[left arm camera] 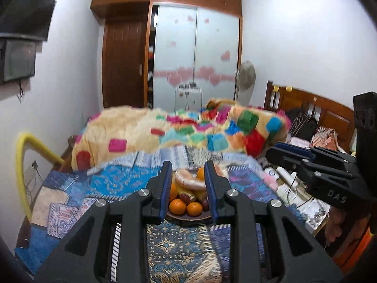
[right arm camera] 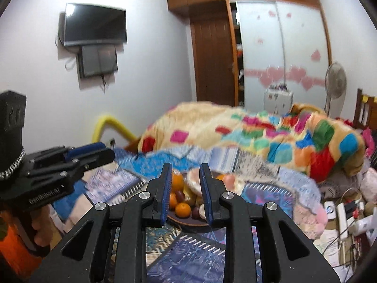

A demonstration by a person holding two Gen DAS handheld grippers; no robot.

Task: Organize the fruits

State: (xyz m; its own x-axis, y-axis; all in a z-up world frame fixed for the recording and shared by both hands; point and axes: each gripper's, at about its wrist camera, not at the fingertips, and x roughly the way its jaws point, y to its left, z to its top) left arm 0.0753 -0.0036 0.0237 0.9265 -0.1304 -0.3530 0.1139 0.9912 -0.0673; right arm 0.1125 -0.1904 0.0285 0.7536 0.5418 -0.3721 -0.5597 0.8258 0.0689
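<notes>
A dark plate [left arm camera: 188, 217] piled with fruit sits on the patterned bedspread, straight ahead in both wrist views. On it lie oranges [left arm camera: 178, 206], small dark red fruits [left arm camera: 185, 198] and a pale ring-shaped item [left arm camera: 190, 180]. My left gripper [left arm camera: 187, 165] hovers above and short of the plate, its blue pads a small way apart with nothing between them. To its right, my right gripper [left arm camera: 274, 149] hovers level with it. In the right wrist view the right gripper [right arm camera: 186, 166] also stands slightly open and empty over the plate [right arm camera: 186, 221], with the left gripper [right arm camera: 107, 152] at its left.
A colourful checked blanket [left arm camera: 188, 129] is heaped on the bed behind the plate. A yellow padded rail [left arm camera: 21, 165] curves at the bed's left edge. Power strips and cables [right arm camera: 341, 214] lie to the right of the bed. A fan [left arm camera: 246, 75] and a wardrobe stand at the back.
</notes>
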